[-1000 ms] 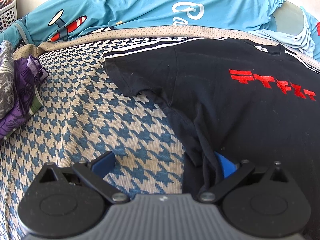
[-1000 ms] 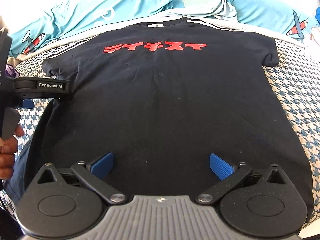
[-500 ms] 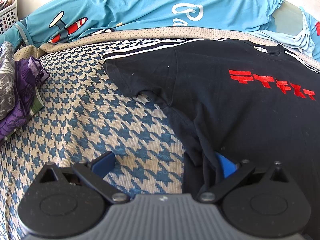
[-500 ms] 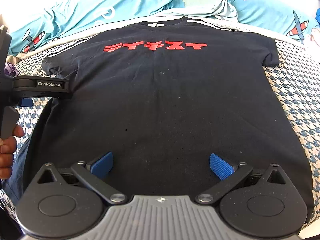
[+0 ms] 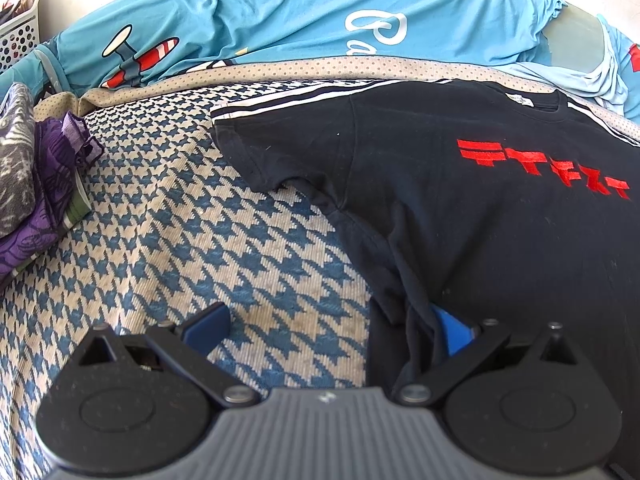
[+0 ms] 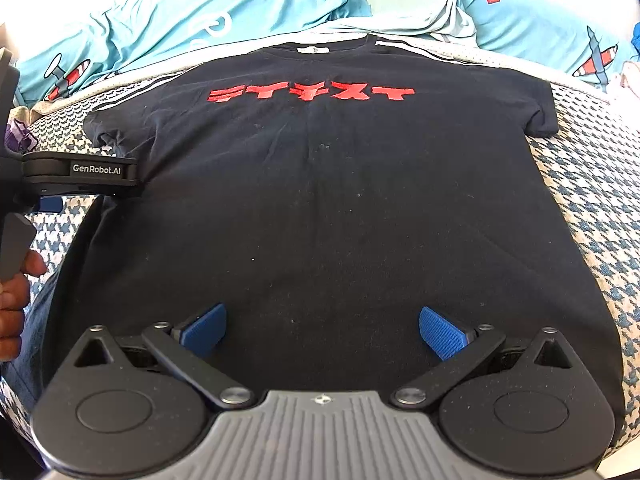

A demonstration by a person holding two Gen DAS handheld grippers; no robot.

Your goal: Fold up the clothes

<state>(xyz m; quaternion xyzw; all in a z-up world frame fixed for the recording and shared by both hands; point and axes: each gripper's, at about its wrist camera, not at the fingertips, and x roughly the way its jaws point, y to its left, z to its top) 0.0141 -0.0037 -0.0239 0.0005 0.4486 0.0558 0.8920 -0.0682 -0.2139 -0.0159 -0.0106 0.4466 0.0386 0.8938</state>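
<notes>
A black T-shirt (image 6: 320,200) with red lettering lies flat, front up, on the blue-and-cream houndstooth cover (image 5: 180,240). In the left wrist view the T-shirt (image 5: 480,200) fills the right side. My left gripper (image 5: 328,328) is open at the shirt's left side seam; black cloth drapes over its right blue pad (image 5: 450,332), while its left pad rests over the cover. The left gripper (image 6: 80,170) also shows at the left of the right wrist view, held by a hand (image 6: 16,292). My right gripper (image 6: 322,330) is open above the shirt's lower middle, with nothing between its fingers.
A turquoise sheet with aeroplane prints (image 5: 280,20) is bunched along the far side. A pile of purple and grey folded clothes (image 5: 36,184) sits at the left. A white perforated basket (image 5: 18,36) stands at the far left corner.
</notes>
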